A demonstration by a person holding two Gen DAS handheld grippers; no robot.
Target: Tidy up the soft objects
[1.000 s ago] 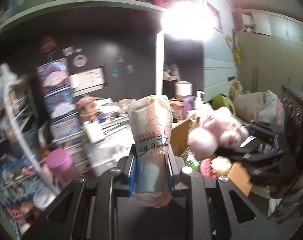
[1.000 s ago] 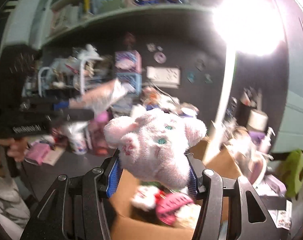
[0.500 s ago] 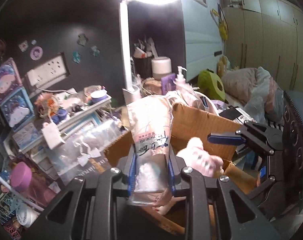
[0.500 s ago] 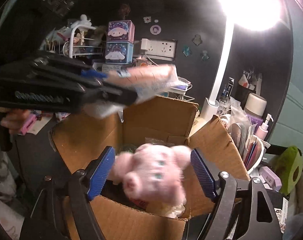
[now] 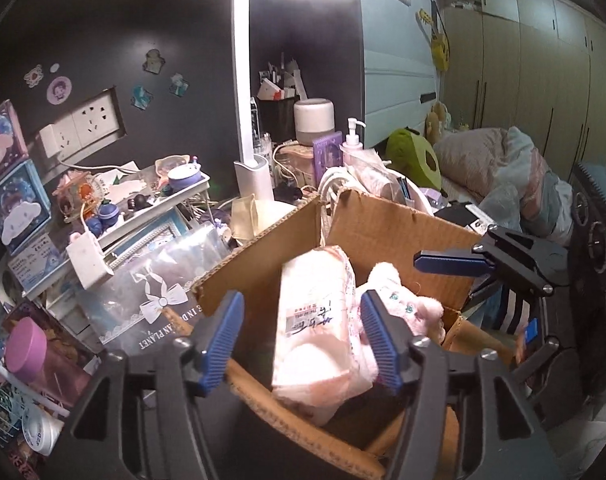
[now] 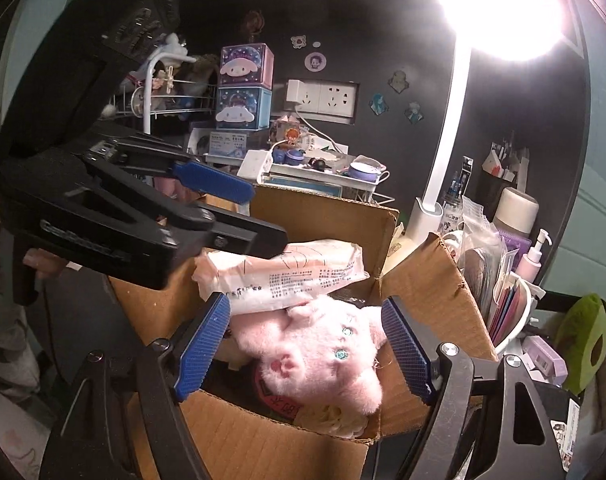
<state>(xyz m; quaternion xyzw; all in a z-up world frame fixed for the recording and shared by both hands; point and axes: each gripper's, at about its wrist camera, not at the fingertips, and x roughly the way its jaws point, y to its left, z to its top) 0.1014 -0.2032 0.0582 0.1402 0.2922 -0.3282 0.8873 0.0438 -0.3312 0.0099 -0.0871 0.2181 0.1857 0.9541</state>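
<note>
left wrist view showed the left hand-held gripper [image 5: 301, 336] over the cardboard box [image 5: 387, 232], its jaws opening around the tissue pack [image 5: 315, 332], which the pads no longer pressed. the pack lay in the box beside the pink plush pig [image 6: 323, 356]. right wrist view showed the right hand-held gripper [image 6: 303, 348] spread wide, pads clear of the pig between them. to finish the release well, both grippers should probably lift straight up, jaws held wide, so no pad dragged wrapper or fur out again. beyond the box the tabletop [image 5: 263, 210] was crowded: a white lamp [image 5: 247, 120], a pump bottle [image 5: 351, 140], small boxes. farther off lay a bed [image 5: 503, 168] and wardrobe doors [image 5: 543, 60].
</note>
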